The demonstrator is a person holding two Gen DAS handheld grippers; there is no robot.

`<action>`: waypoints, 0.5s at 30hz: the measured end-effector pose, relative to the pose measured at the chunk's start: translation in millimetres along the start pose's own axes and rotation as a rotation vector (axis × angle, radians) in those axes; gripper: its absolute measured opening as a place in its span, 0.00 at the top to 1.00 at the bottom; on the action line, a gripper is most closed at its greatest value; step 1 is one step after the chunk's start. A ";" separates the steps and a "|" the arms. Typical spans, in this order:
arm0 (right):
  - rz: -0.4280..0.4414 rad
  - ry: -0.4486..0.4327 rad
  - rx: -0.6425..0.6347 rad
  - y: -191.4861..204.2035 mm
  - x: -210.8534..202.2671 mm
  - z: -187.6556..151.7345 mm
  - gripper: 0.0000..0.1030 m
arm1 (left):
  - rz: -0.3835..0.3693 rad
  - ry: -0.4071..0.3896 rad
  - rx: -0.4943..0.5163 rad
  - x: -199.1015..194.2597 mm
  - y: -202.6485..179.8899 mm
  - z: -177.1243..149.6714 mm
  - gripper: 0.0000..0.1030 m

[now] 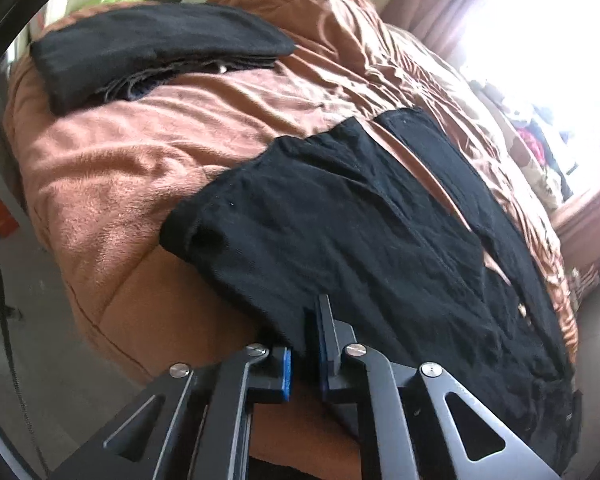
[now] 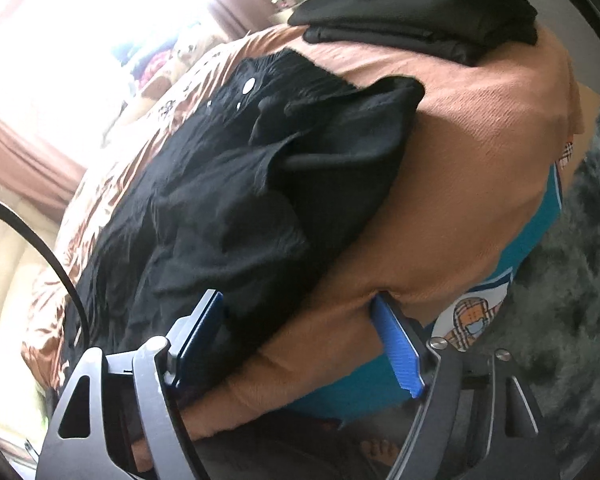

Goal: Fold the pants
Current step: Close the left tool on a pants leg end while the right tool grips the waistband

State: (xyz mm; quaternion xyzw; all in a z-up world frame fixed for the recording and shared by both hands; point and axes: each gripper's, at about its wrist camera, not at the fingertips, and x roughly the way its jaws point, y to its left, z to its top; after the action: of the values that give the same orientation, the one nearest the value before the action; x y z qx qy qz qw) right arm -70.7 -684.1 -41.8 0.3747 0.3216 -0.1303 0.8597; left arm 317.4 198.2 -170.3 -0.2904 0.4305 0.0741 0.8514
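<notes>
The black pants [image 1: 380, 220] lie spread along the near edge of the bed [image 1: 112, 184], one hem hanging over it. Left claw [image 1: 306, 344]: pinched tight on the pants' near edge. Right claw [image 2: 300, 336]: jaws wide, one finger on the cloth, the other pressing the blanket; nothing gripped. Recommendation: seat the right claw fully over the fabric edge before closing, catch both layers, then lift both ends evenly. Folded dark garments [image 1: 156, 52] sit at the bed's far corner.

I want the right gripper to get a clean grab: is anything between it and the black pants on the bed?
Nothing visible. The right gripper is open at the bed's edge, straddling the hem of the black pants and brown blanket; the folded black pile lies far behind.
</notes>
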 end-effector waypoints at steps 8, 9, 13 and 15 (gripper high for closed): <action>0.052 -0.011 0.025 -14.1 4.5 20.8 0.48 | 0.027 -0.037 0.040 -11.9 -12.2 7.6 0.95; 0.054 -0.010 0.036 -16.5 7.1 22.0 0.50 | 0.032 -0.042 0.046 -12.7 -14.0 8.8 0.95; 0.075 -0.008 0.070 -18.4 16.5 31.7 0.76 | 0.023 -0.055 0.055 -17.3 -20.3 13.4 0.97; 0.083 -0.018 0.057 -12.6 13.2 35.6 0.90 | 0.017 -0.058 0.056 -20.2 -24.2 17.7 0.98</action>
State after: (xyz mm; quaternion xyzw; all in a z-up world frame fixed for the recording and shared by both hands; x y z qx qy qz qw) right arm -50.4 -718.5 -39.2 0.4107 0.2943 -0.1071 0.8563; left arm 326.1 190.7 -136.0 -0.2606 0.4099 0.0776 0.8707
